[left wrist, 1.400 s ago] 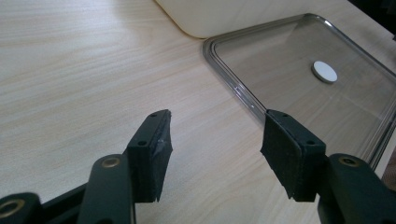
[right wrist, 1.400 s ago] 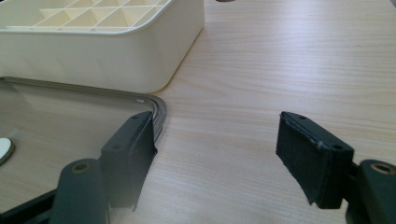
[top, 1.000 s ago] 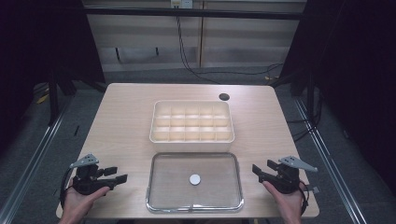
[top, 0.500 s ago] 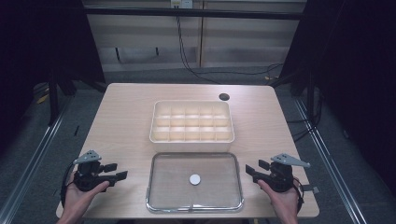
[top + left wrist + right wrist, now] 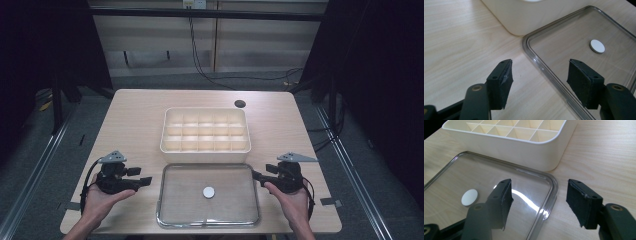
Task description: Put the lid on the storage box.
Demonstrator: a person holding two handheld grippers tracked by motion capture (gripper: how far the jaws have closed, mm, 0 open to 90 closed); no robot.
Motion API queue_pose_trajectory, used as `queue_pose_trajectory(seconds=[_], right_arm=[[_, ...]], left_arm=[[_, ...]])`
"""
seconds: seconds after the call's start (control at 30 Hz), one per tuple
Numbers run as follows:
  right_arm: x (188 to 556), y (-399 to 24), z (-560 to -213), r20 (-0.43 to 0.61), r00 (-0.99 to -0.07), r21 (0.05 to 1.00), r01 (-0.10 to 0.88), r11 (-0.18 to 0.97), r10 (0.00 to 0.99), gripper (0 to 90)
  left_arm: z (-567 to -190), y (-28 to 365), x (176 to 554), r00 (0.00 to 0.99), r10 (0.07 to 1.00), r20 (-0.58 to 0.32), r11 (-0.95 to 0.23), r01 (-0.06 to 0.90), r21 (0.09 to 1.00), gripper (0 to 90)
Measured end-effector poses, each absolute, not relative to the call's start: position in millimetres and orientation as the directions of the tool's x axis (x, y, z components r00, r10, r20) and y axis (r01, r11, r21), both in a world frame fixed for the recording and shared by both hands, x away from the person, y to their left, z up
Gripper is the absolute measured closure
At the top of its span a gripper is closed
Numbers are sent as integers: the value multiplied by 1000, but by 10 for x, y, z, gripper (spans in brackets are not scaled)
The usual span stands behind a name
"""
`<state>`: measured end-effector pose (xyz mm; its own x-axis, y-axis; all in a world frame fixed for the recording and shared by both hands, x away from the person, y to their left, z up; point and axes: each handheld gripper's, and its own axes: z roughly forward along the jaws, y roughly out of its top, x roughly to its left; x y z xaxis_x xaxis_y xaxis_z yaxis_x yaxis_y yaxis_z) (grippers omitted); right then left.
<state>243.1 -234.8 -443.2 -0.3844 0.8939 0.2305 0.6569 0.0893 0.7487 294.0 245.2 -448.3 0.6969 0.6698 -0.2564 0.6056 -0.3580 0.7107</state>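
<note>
The left tool point(image 5: 142, 181) rests low over the light wooden worktop point(image 5: 130, 125), held in the person's left hand point(image 5: 100, 200), with its jaws spread wide and nothing between them. In the left gripper view its two black pads point(image 5: 502, 82) straddle the near left rim of a clear lid point(image 5: 574, 47): one pad stands over bare wood outside the rim, the other over the clear pane inside it. Ahead of this tool and to its right, a small white disc point(image 5: 597, 46) sits in the middle of the lid. Straight ahead, just past the lid's corner, stands the rounded wall of a cream divided box point(image 5: 529, 17).

The right tool point(image 5: 258, 176), in the person's right hand point(image 5: 290, 197), is likewise released, jaws apart and empty. In the right gripper view its pads point(image 5: 582, 202) straddle the lid's point(image 5: 474, 177) right rim near the far right corner, one pad over the pane and one over bare wood. The white disc point(image 5: 469, 197) lies to this tool's left. The divided box point(image 5: 506, 142) stands just beyond the lid, its empty square compartments showing.

From the high view the lid point(image 5: 208, 194) lies flat between the two tools, with the box point(image 5: 205, 131) just behind it, their edges close or touching. A dark round grommet point(image 5: 240, 104) sits in the worktop beyond the box. No brand, label or writing can be read on anything.
</note>
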Motion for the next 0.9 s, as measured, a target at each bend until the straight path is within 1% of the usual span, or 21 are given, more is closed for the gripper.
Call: queue_pose_trajectory(seconds=[0.07,0.1,0.2,0.3,0.33,0.4,0.5,0.57,0.67,0.8,0.9], right_arm=[[2481,-2333,-4432,234,-384,747,659,87,893,399],[2507,-2320,-4441,235,-389,743,663,94,891,410],[2567,-2295,-4492,241,-392,733,674,99,888,434],[2591,-2294,-4539,260,-389,730,679,85,884,454],[2598,-2296,-4565,265,-391,727,681,84,882,461],[2608,-2301,-4623,263,-391,724,684,87,882,474],[2609,-2332,-4681,282,-389,717,693,77,877,521],[2612,-2337,-4682,278,-389,715,694,81,878,528],[2599,-2356,-4709,267,-391,715,693,91,881,559],[2596,-2364,-4795,263,-383,694,713,102,886,567],[2604,-2351,-4862,255,-379,674,729,118,889,561]], left_arm=[[-4463,2436,2965,702,668,-249,-362,598,715,405],[-4444,2409,3004,698,662,-273,-336,603,724,417],[-4473,2359,3030,708,652,-271,-344,595,726,461],[-4532,2337,3033,704,653,-280,-346,605,717,472],[-4582,2333,3028,699,651,-297,-335,615,714,472],[-4639,2333,3030,696,650,-306,-340,626,701,501],[-4700,2342,3072,698,640,-321,-342,633,694,503],[-4714,2331,3085,691,647,-322,-334,637,695,504],[-4771,2267,3105,703,635,-319,-364,637,679,514],[-4822,2203,3075,717,623,-313,-393,632,668,523],[-4850,2188,3065,715,627,-310,-398,635,662,485]])
